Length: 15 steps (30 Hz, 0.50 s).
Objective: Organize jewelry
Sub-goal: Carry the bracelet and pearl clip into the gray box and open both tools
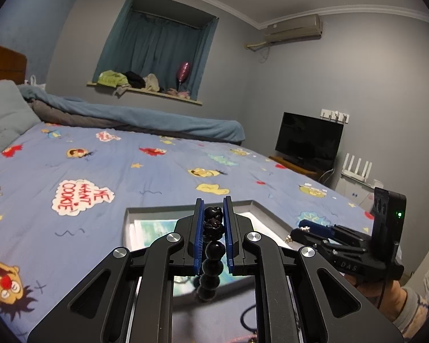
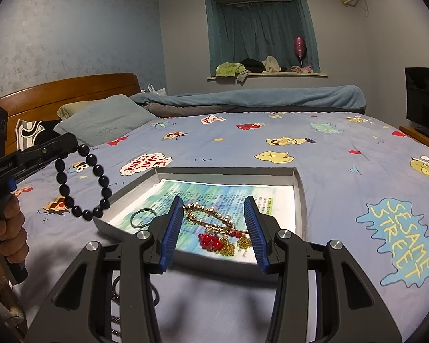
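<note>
At nine o'clock in the right wrist view, our left gripper [image 2: 73,143] has its fingers closed on a dark bead bracelet [image 2: 83,181], which hangs in the air over the bed [image 2: 329,177]; the gripper's body runs off the frame edge. Toward the centre, our right gripper [image 2: 214,228] holds its fingers half apart, empty, above the shallow grey box [image 2: 299,188]. The box holds a gold pearl piece [image 2: 211,218], red beads [image 2: 210,241] and a green ring [image 2: 138,217]. At seven o'clock a dark cord and chain are hard to identify.
</note>
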Each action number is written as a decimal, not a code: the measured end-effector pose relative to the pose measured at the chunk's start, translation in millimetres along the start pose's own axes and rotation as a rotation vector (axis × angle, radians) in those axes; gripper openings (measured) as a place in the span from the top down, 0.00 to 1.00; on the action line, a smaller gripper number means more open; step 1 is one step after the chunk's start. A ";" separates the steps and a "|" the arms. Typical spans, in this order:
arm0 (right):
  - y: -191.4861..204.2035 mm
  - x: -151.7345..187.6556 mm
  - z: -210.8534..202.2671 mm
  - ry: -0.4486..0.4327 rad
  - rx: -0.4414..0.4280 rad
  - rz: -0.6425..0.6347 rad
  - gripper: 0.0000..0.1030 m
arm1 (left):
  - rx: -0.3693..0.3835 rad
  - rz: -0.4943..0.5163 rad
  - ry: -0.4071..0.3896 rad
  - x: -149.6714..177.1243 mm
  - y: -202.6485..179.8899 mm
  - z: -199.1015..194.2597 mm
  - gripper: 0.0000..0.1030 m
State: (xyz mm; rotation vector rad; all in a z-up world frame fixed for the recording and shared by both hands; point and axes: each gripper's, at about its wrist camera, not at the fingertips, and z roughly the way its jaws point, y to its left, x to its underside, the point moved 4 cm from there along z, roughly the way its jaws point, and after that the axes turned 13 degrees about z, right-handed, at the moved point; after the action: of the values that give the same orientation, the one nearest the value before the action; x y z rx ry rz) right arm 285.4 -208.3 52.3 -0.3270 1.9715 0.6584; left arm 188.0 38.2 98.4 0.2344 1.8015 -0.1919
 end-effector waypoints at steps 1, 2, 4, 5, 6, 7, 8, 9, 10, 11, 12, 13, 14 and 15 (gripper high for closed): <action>-1.3 -0.6 3.2 0.004 0.004 0.000 0.57 | -0.002 0.000 0.003 0.2 0.9 3.6 0.87; -3.3 -1.1 7.5 0.010 0.009 0.001 0.57 | -0.005 -0.001 0.006 0.3 2.1 7.4 0.87; -7.7 -1.4 14.8 0.024 0.017 0.010 0.57 | -0.008 -0.010 0.018 2.6 5.3 17.2 0.87; -10.1 -1.0 19.0 0.035 0.020 0.015 0.57 | -0.012 -0.013 0.026 4.4 6.8 21.7 0.87; -12.0 -1.1 22.6 0.044 0.024 0.019 0.57 | -0.015 -0.014 0.032 5.8 9.0 25.0 0.87; -13.0 -1.4 25.0 0.049 0.026 0.021 0.57 | -0.017 -0.016 0.039 7.4 10.5 28.1 0.87; -14.8 -2.0 28.9 0.058 0.030 0.023 0.57 | -0.019 -0.020 0.049 10.0 12.5 32.9 0.87; -16.0 -2.6 31.6 0.064 0.033 0.025 0.57 | -0.019 -0.024 0.057 12.2 14.9 36.1 0.87; -17.2 -3.6 35.1 0.070 0.036 0.027 0.57 | -0.022 -0.026 0.064 13.2 16.6 39.0 0.87; -18.1 -4.5 37.8 0.076 0.037 0.029 0.57 | -0.024 -0.027 0.069 14.0 19.5 41.7 0.87; -19.8 -6.1 42.4 0.084 0.039 0.035 0.57 | -0.027 -0.029 0.078 15.9 22.6 45.3 0.87; -21.9 -8.0 47.2 0.092 0.041 0.042 0.57 | -0.029 -0.033 0.085 17.3 25.2 48.4 0.87; -23.5 -8.8 51.3 0.102 0.043 0.048 0.57 | -0.031 -0.037 0.094 19.0 28.1 51.7 0.87; -25.1 -9.3 55.1 0.111 0.046 0.053 0.57 | -0.033 -0.041 0.101 20.6 30.7 54.3 0.87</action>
State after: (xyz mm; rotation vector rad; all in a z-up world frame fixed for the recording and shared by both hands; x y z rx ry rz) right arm 342.5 -197.5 32.9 -0.2892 2.1039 0.6400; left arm 242.0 55.3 65.2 0.1871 1.9090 -0.1817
